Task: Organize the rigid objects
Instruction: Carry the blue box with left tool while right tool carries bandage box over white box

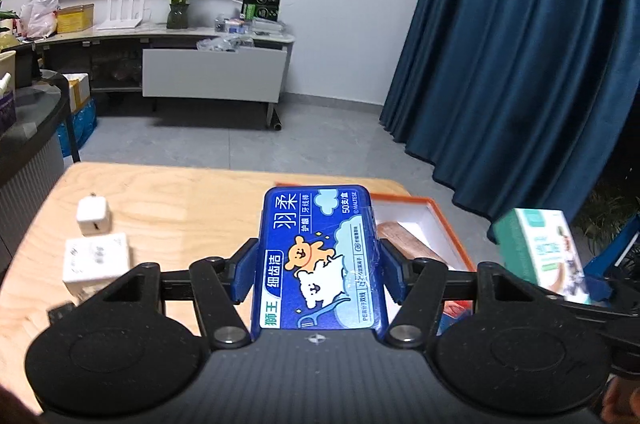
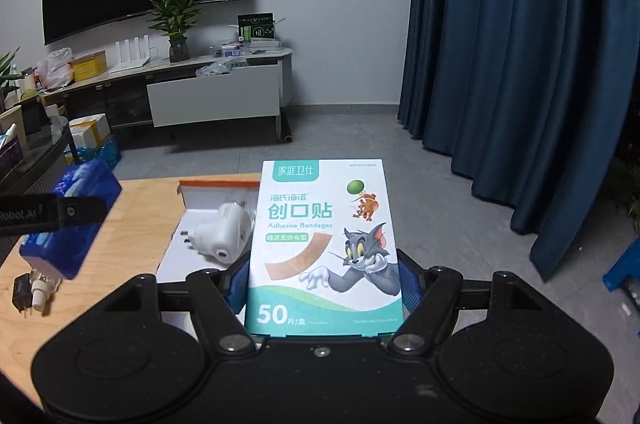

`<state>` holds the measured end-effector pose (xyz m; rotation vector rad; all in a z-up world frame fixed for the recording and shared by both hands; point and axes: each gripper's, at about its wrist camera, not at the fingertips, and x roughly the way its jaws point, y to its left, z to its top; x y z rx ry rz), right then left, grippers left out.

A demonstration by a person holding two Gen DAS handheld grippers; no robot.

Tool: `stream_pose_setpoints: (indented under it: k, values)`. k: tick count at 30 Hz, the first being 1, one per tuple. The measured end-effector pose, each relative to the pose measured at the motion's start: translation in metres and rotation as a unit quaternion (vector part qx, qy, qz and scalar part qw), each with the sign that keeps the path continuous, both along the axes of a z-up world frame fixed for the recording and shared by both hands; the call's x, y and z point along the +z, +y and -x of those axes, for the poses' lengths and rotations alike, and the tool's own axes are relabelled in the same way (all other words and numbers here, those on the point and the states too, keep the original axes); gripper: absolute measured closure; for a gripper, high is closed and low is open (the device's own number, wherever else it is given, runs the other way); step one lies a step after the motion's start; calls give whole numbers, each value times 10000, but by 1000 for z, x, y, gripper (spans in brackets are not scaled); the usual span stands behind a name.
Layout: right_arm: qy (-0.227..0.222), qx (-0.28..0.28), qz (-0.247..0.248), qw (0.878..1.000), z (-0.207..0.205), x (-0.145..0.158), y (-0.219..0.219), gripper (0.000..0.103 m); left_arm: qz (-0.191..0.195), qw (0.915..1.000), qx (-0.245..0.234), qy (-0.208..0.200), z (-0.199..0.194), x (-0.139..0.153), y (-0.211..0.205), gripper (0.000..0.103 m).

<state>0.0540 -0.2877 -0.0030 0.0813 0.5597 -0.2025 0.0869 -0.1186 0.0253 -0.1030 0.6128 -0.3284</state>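
My left gripper (image 1: 318, 264) is shut on a blue dental floss pick box (image 1: 320, 256) and holds it above the wooden table (image 1: 180, 200). The floss box also shows at the left of the right wrist view (image 2: 76, 220). My right gripper (image 2: 322, 276) is shut on a white and teal adhesive bandage box (image 2: 324, 248), which also shows at the right of the left wrist view (image 1: 540, 248). An orange-rimmed white box (image 1: 436, 220) lies on the table under both grippers. It holds a white plug adapter (image 2: 224, 232) and a brown item (image 1: 408, 240).
Two white chargers (image 1: 93, 215) (image 1: 98, 260) lie on the table's left part. A small black plug (image 2: 22, 298) and a white piece lie near the left edge. A blue curtain (image 1: 520, 44) hangs to the right. A TV cabinet (image 1: 212, 72) stands at the far wall.
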Motion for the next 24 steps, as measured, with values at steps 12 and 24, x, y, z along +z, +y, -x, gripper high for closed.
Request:
stream_pose_setpoints:
  k: [12, 24]
  values:
    - [-46, 162, -259, 9995, -13, -11, -13, 19, -345, 9991, -179, 153, -3, -8, -23, 40]
    - [-132, 215, -175, 9995, -24, -4, -16, 19, -404, 9986, -328, 54, -11, -6, -44, 40]
